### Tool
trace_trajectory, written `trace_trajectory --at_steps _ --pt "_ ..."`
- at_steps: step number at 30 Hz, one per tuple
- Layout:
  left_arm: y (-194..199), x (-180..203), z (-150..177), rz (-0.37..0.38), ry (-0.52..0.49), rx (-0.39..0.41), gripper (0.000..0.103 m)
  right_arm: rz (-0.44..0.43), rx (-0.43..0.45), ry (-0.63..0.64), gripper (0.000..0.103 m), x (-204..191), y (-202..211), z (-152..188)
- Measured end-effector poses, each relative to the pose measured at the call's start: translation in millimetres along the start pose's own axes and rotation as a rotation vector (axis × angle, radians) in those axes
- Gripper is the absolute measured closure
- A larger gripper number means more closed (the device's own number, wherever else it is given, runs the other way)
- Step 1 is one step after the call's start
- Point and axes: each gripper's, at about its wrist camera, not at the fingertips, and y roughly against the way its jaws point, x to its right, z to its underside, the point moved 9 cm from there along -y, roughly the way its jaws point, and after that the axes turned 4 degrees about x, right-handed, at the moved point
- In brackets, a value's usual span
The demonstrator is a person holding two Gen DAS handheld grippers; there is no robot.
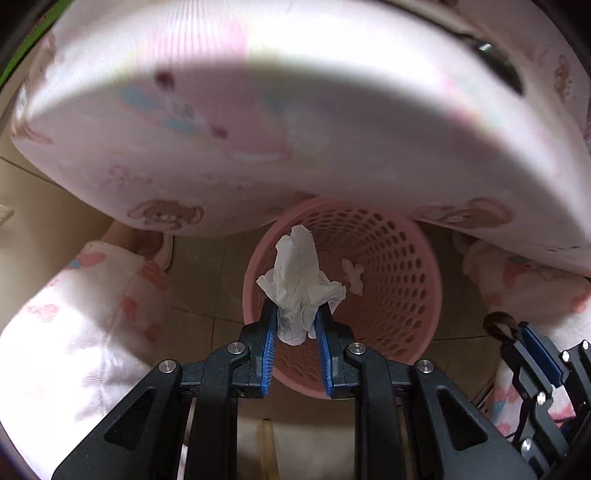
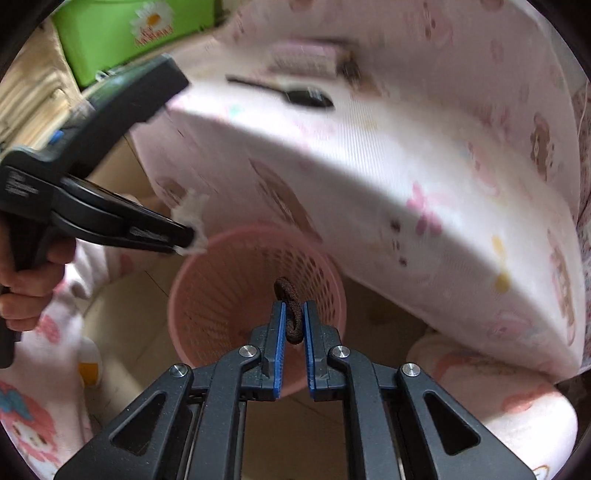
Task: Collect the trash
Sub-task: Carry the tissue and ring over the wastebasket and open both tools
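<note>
left claw (image 1: 295, 314) holds tissue (image 1: 301, 277), straight over bin (image 1: 406, 295) mouth | right claw (image 2: 293, 321) holds hair tie (image 2: 290, 306), bin below-ahead | left nearer

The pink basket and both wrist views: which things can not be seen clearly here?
- Basket floor: left view, tissue covers part; right view, fingers block it.
- Basket far rim: both views, hidden under the bed.
- Dark object on bed: right view, blurred.
- Green box label: right view, too small.
</note>
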Motion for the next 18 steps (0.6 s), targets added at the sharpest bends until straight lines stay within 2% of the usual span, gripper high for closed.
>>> trace_trajectory --at_steps 3,7,10,15,18 --pt "-13.9 -3.4 10.7 0.01 0.023 -0.038 0.084 -0.019 -0.094 -0.006 0.094 -3.3 -23.6 14.0" --pt "-29.9 -9.9 18.3 -0.014 0.037 -0.069 0.084 0.016 -0.181 0.028 0.094 -7.6 -51.8 25.5" --pt "-42.5 -20.0 23.0 -0.026 0.087 -0.097 0.083 0.003 -0.26 -0.012 0.094 -9.6 -69.0 35.0" --pt "-62.7 -30.0 32.5 -0.015 0.14 -0.164 0.083 0.011 -0.284 -0.013 0.094 -9.8 -77.7 39.9" --pt "-68.1 -34.4 36.6 -0.006 0.145 -0.178 0.082 0.018 -0.308 -0.013 0.094 -8.4 -81.0 50.2"
